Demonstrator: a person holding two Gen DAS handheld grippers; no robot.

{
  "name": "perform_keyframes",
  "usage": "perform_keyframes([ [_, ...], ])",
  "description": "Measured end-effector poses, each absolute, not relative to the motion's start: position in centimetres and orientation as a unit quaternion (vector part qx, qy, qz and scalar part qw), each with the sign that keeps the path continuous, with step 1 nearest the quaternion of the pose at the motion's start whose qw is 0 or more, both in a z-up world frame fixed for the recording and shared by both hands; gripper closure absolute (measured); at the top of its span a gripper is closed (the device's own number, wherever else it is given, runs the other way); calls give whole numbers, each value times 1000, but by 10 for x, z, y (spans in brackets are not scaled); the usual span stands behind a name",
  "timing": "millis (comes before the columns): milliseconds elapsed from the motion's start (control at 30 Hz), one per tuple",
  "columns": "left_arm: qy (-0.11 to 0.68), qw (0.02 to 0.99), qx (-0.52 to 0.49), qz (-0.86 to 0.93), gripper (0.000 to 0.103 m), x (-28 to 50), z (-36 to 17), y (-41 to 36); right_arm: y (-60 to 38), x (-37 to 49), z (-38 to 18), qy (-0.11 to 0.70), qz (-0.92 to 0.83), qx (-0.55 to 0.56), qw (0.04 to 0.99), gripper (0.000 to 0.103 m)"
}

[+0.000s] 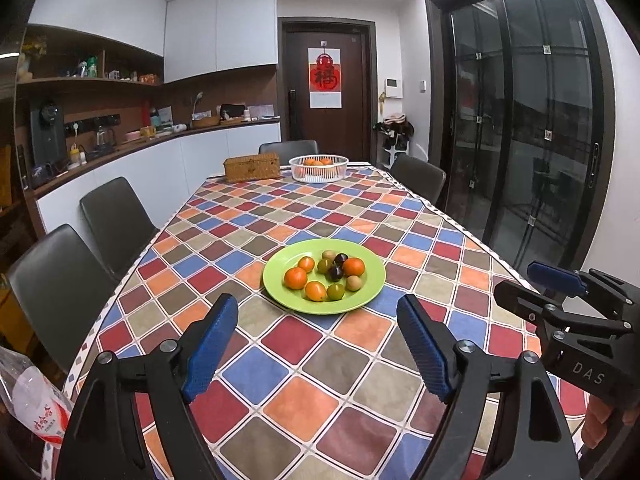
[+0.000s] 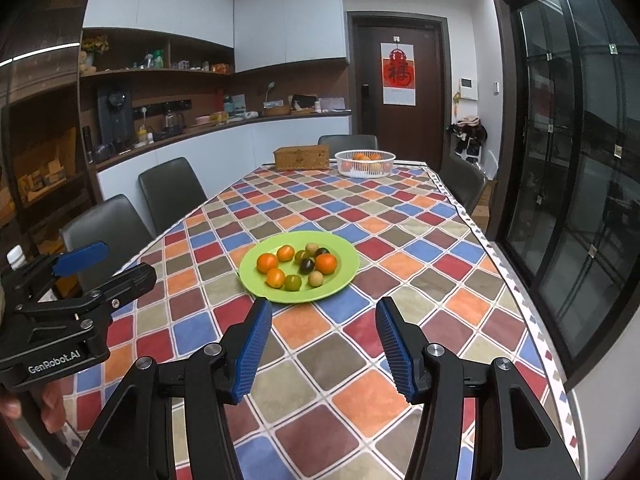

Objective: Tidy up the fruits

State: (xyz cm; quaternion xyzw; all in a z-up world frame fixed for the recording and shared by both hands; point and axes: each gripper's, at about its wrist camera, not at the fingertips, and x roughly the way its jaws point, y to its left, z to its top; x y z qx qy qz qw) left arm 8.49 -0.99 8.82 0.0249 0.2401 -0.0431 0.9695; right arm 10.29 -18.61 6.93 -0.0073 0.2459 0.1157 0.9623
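Note:
A green plate (image 1: pixel 280 286) (image 2: pixel 344 264) on the checkered tablecloth holds several small fruits: orange ones (image 1: pixel 295 278) (image 2: pixel 267 263), green ones (image 1: pixel 335 291), dark purple ones (image 1: pixel 335 273) (image 2: pixel 307 266) and tan ones (image 1: pixel 353 282). A white basket (image 1: pixel 319 174) (image 2: pixel 365 167) with orange fruits stands at the table's far end. My left gripper (image 1: pixel 318 316) is open and empty, just short of the plate. My right gripper (image 2: pixel 324 318) is open and empty, just short of the plate; it also shows in the left wrist view (image 1: pixel 532 280).
A wicker box (image 1: pixel 252 167) (image 2: pixel 302 157) stands left of the white basket. Dark chairs (image 1: pixel 116 220) (image 2: pixel 172 192) line the table's left side, with more at the far end and right. A plastic bag (image 1: pixel 38 404) lies at the near left edge.

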Motion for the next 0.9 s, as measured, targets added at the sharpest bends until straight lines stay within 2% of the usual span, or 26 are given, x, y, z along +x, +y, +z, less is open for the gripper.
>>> perform_keyframes([
  [767,235,971,19,-42,21,66,89,-7,-186,92,72,238,115,-9,964,48],
  [900,231,972,14,-39,14,64,90,-5,-186,92,72,238,116,-10,964,48],
])
